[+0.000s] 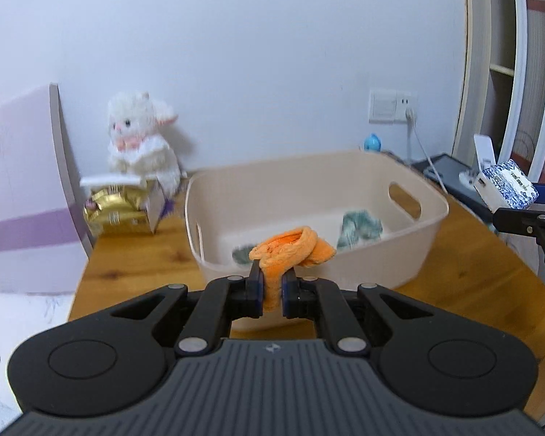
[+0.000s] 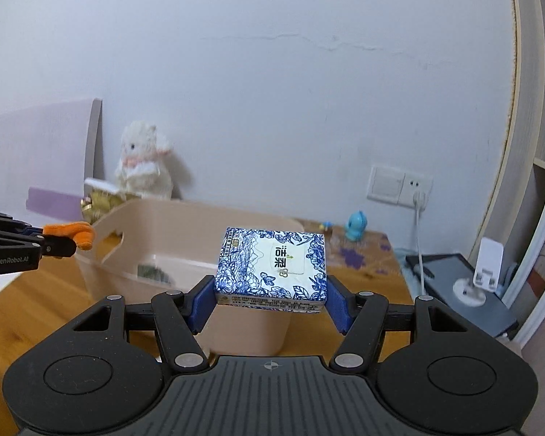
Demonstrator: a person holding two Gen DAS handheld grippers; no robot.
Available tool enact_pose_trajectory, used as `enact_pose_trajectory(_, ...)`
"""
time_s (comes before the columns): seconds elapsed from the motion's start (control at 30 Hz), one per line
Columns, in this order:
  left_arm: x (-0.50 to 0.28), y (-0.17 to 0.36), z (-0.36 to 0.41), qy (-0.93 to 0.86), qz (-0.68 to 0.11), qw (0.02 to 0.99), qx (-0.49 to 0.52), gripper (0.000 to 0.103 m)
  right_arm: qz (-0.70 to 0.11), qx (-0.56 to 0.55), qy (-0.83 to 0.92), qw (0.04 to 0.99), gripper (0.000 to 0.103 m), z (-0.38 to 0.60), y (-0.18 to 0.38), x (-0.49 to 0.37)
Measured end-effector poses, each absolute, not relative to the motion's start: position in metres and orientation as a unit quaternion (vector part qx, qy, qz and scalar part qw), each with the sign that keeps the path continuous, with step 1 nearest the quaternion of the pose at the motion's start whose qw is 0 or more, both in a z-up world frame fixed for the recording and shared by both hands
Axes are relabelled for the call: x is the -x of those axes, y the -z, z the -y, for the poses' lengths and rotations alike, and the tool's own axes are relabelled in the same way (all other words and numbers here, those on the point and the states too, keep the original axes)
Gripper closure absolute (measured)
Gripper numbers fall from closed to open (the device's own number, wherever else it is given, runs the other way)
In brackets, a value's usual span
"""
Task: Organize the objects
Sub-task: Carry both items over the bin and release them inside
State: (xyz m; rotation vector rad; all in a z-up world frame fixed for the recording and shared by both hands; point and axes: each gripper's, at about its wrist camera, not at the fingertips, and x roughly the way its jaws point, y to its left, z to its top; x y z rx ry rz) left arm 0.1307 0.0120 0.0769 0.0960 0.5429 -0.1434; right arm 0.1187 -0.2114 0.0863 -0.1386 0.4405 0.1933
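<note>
My left gripper (image 1: 271, 283) is shut on an orange cloth (image 1: 290, 249) and holds it over the near rim of a beige plastic basket (image 1: 410, 250) on the wooden table. A green-and-white cloth (image 1: 359, 232) lies inside the basket. My right gripper (image 2: 270, 292) is shut on a blue-and-white tissue pack (image 2: 272, 265) and holds it in the air above the basket's near corner (image 2: 236, 323). The right gripper with the pack also shows at the right edge of the left wrist view (image 1: 508, 185). The left gripper with the orange cloth shows at the left of the right wrist view (image 2: 69, 234).
A white plush toy (image 1: 141, 138) and a gold-and-white package (image 1: 120, 207) stand at the back left by a pink-and-purple board (image 1: 21, 181). A small blue figure (image 2: 356, 225), a wall socket with a cable (image 2: 399, 185), a dark tablet (image 2: 450, 272) and a white stand (image 2: 483, 272) are at the right.
</note>
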Motion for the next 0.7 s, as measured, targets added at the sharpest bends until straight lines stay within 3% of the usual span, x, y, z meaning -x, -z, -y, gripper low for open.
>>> enact_pose_trajectory(0.27,-0.162,-0.087,-0.004,0.062,-0.255,0.964,-0.05,0.093,-0.208,0.065,-0.097,0.971,0.043,0.204,-0.091,-0.151)
enact_pose_trajectory(0.7,-0.245,-0.048,0.02,0.043,-0.307,0.948,-0.069,0.093,-0.25,0.082,-0.107,0.959,0.043,0.175,-0.065,-0.218)
